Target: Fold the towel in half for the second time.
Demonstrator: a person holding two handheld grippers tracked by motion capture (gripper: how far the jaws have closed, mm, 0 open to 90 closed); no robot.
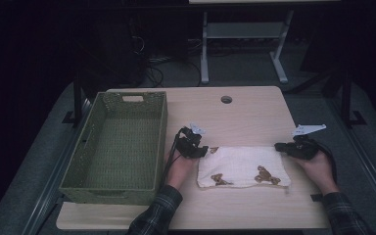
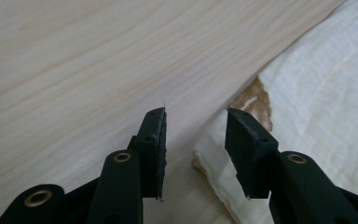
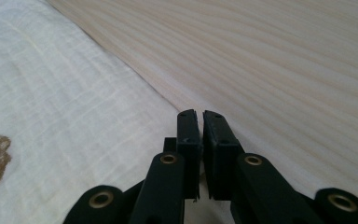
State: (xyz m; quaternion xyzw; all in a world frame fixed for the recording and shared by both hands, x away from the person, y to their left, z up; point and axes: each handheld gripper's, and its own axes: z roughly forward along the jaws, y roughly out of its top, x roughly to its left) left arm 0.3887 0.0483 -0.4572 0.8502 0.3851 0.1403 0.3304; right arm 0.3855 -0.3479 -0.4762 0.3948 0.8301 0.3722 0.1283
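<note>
I'm at the cloth [image 1: 244,167], folded flat on the table [image 1: 245,115] right of the basket [image 1: 117,147]: soft, light, floppy, so I'd pinch corners, left gripper [image 2: 195,135] half-open over its corner, right gripper [image 3: 200,122] nearly closed, seemingly empty, at the far edge.

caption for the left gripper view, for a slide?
Left gripper jaws open astride the folded cloth's corner on the wooden table.

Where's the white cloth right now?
In the high view, the white cloth lies flat on the table's near half, right of the green basket, between both grippers.
</note>
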